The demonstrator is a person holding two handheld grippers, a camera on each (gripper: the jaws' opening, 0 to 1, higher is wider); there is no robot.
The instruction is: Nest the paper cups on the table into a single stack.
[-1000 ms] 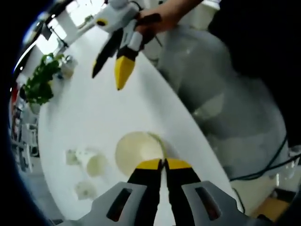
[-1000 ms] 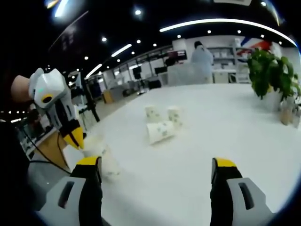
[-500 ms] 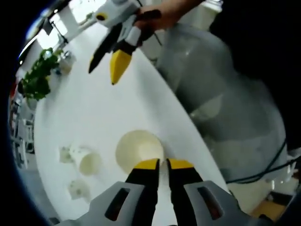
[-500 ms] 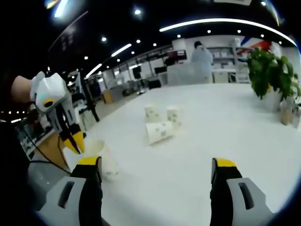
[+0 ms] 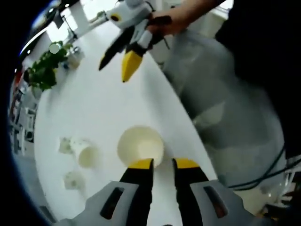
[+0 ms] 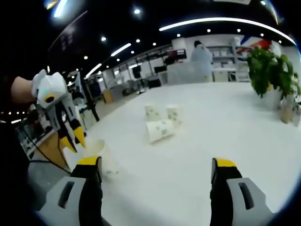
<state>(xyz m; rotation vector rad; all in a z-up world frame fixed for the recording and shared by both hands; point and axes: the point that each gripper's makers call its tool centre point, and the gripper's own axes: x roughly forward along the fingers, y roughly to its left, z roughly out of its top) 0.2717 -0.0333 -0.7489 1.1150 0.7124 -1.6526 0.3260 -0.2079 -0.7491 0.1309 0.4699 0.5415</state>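
Note:
A paper cup (image 5: pixel 139 146) stands upright, mouth up, near the edge of the white table (image 5: pixel 94 108). My left gripper (image 5: pixel 162 164) hovers at its near rim with the jaws slightly open, holding nothing. From the right gripper view, this left gripper (image 6: pixel 73 140) hangs just above the same cup (image 6: pixel 99 153). Farther in are three patterned cups: two upright (image 6: pixel 152 113) (image 6: pixel 174 114) and one on its side (image 6: pixel 160 130). My right gripper (image 6: pixel 157 163) is wide open above the table, with nothing between its fingers. It also appears in the left gripper view as the right gripper (image 5: pixel 120 63).
A leafy potted plant (image 6: pixel 270 70) stands at the table's far side, plant (image 5: pixel 44 70). The person's dark-clothed body (image 5: pixel 263 47) and a hand (image 5: pixel 178 19) are close beside the table edge. Another person (image 6: pixel 203 56) stands far behind. Cables lie on the floor.
My left gripper's jaws, which were shut on the near cup's rim, have parted and let go. The right gripper has stayed open in place.

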